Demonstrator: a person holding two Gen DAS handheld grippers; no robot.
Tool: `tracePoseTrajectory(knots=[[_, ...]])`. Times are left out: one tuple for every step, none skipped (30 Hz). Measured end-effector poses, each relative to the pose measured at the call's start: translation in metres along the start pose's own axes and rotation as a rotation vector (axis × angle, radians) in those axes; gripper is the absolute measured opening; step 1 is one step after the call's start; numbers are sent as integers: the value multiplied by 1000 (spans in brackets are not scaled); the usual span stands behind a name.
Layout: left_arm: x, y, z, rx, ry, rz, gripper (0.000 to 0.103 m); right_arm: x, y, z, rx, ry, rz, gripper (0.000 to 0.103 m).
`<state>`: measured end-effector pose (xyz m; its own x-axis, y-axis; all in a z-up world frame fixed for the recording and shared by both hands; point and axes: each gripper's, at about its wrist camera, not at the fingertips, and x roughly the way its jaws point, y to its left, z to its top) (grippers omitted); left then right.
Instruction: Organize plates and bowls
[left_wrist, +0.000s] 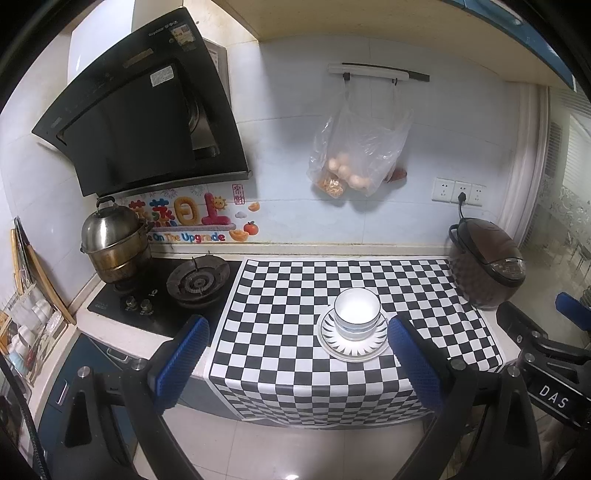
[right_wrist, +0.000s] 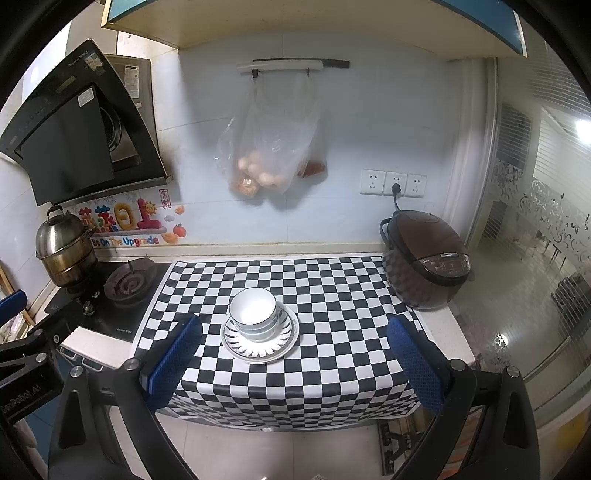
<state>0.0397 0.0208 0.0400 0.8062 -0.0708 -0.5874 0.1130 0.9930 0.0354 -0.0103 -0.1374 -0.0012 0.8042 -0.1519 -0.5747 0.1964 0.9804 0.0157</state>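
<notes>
A stack of white bowls (left_wrist: 357, 313) (right_wrist: 253, 312) with dark rim lines sits on stacked plates (left_wrist: 351, 347) (right_wrist: 258, 347) with a black ray pattern. The stack rests on a checkered cloth (left_wrist: 295, 295) (right_wrist: 332, 295) on the counter. My left gripper (left_wrist: 297, 334) is open and empty, held back over the counter's front edge, with the stack just inside its right finger. My right gripper (right_wrist: 294, 334) is also open and empty, the stack lying near its left finger. Each gripper shows at the edge of the other's view.
A brown rice cooker (left_wrist: 485, 264) (right_wrist: 424, 258) stands at the right end of the cloth. A gas hob (left_wrist: 197, 282) (right_wrist: 127, 284) and steel pot (left_wrist: 112, 243) (right_wrist: 64, 247) are on the left. A plastic bag of food (left_wrist: 354, 155) (right_wrist: 266, 151) hangs on the wall.
</notes>
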Motion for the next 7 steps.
tracePoseTrajectory(knots=[[0, 0, 0, 1, -2, 3, 99, 0, 1, 1, -1, -1, 0, 102], [0, 0, 0, 3, -4, 8, 99, 0, 0, 1, -1, -1, 1, 102], [0, -1, 0, 5, -7, 10, 99, 0, 1, 1, -1, -1, 1, 102], [0, -1, 0, 6, -7, 9, 99, 0, 0, 0, -3, -3, -1, 102], [0, -1, 0, 5, -6, 7, 99, 1, -1, 0, -3, -3, 0, 102], [0, -1, 0, 6, -7, 6, 99, 1, 0, 1, -3, -2, 0, 102], [0, -1, 0, 5, -8, 6, 99, 2, 0, 0, -5, -1, -1, 102]])
